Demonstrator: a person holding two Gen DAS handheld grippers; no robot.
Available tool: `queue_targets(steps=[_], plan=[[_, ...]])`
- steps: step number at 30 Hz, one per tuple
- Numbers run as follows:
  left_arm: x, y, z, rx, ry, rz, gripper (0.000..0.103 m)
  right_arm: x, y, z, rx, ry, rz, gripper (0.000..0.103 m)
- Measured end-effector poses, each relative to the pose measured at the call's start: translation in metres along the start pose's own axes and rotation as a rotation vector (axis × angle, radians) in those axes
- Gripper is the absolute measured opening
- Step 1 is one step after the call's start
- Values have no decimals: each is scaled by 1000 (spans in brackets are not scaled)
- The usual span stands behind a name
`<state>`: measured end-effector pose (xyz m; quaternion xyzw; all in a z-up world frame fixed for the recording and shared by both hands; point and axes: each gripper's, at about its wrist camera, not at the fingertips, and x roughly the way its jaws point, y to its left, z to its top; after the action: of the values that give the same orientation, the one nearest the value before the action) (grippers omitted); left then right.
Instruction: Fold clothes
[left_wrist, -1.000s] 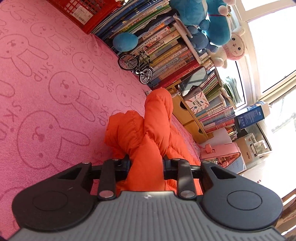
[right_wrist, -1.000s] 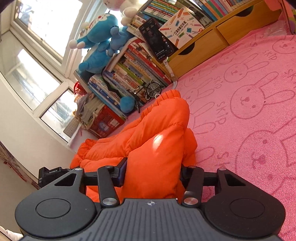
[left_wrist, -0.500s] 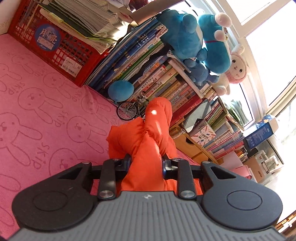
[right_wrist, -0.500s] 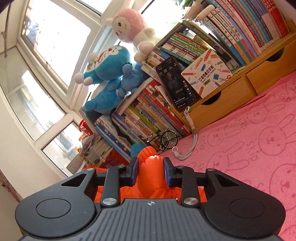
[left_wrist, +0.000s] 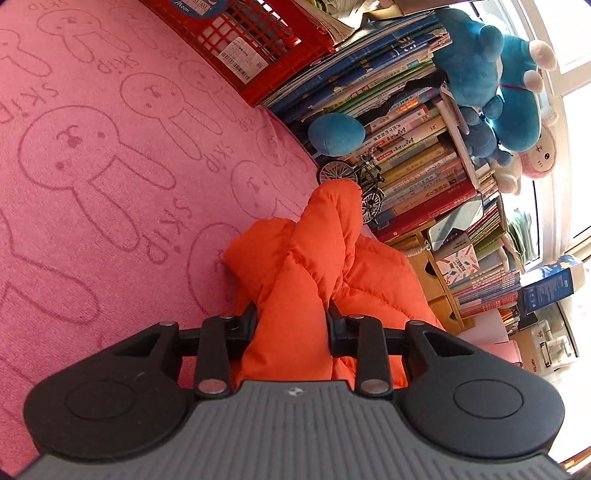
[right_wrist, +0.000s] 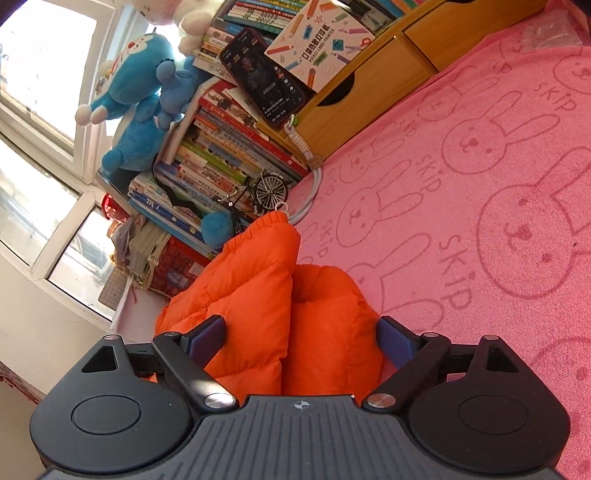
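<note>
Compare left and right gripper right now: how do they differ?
Left gripper is narrow, clamped on a fold of the orange jacket; right gripper has just been opening, wide, pads off the jacket bulk between them. Both point down over the pink rabbit towel.

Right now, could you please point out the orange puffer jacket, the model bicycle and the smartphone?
orange puffer jacket (left_wrist: 295, 295), left wrist view, on the quilted fold between the fingers.
model bicycle (right_wrist: 271, 192), right wrist view, on its wheel.
smartphone (right_wrist: 264, 77), right wrist view, on its dark screen.
</note>
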<state>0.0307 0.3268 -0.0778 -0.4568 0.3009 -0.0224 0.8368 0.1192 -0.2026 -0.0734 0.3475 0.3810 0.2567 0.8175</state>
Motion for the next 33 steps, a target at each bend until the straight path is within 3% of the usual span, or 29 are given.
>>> queue_targets(steps=[2,5,6,8,11,14,17,21,22,24,26,27,32,33], plan=[[-1,2,-1,-8,-3,-9,31,10,9,-5,-32,14,-11,103],[-1,5,-2,-21,-8,-21,31,24,21,-10,-57,36,-6,100],[-2,5,-2,-28,-10,-23,31,28,24,-13,-55,45,1,81],[-3,6,-2,-44,-12,-28,31,31,33,-18,-63,44,-2,56],[-2,0,4,-46,-9,-27,31,23,47,-15,-108,-18,-13,35],[1,-14,12,-6,-14,-28,30,13,57,10,-118,-98,-27,29],[12,-27,16,44,-21,-11,30,12,61,37,-145,-144,-53,29],[29,-31,16,81,-19,26,31,32,40,47,-130,-123,-127,33],[33,-30,14,92,-19,35,33,38,32,45,-115,-121,-140,35],[41,-28,9,119,-21,53,38,43,14,33,-72,-144,-128,49],[44,-27,5,159,-28,67,40,48,-4,21,-28,-167,-116,56],[44,-28,4,171,-31,69,40,50,-9,17,-22,-180,-112,54],[38,-30,2,176,-64,102,43,51,7,13,-151,-180,-197,57],[34,-32,0,173,-82,126,49,49,13,13,-174,-187,-247,63]])
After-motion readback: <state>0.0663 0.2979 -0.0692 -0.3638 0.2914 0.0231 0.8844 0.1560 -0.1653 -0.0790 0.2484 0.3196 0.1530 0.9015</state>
